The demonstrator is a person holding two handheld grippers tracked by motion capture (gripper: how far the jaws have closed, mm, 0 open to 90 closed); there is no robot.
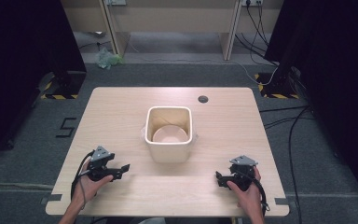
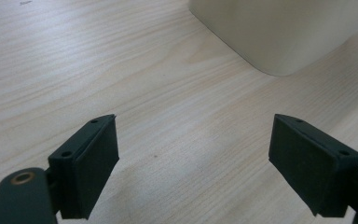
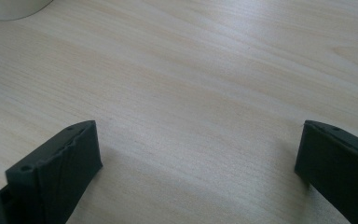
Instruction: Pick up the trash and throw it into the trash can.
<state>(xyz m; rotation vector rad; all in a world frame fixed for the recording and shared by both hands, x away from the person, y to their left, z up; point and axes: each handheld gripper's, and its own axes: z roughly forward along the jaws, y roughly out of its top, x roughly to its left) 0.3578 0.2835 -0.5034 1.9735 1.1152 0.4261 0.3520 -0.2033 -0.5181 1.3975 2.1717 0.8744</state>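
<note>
Work had not visibly begun: both grippers rested low near the front edge of the surface (image 1: 121, 107), each held in a hand, and neither touched anything. The left gripper (image 1: 121, 170) sat toward the front left corner, pointing inward at the cream bin (image 1: 169, 151); in the left gripper view its fingers (image 2: 91, 163) were spread wide with bare wood between them, and a lower corner of the bin (image 2: 279, 32) rose just ahead and to one side. The right gripper (image 1: 220, 179) lay toward the front right corner, its fingers (image 3: 60, 168) likewise spread wide over bare wood, with a sliver of the bin (image 3: 9, 8) at the top corner of the right gripper view.

The bin stood upright in the middle of the surface, between the two grippers and a little farther back. Inside it lay a pale round bowl (image 1: 170, 134), seemingly at the bottom. A bit of clear wrapping seemed to peek out beside the bin's walls, too small to be sure of.

Judged from this, the whole job remained: reaching, grasping and moving were all ahead. Nothing stood between either gripper and the bin. A small dark grommet (image 1: 203, 99) sat near the back edge, well apart and no hindrance.
</note>
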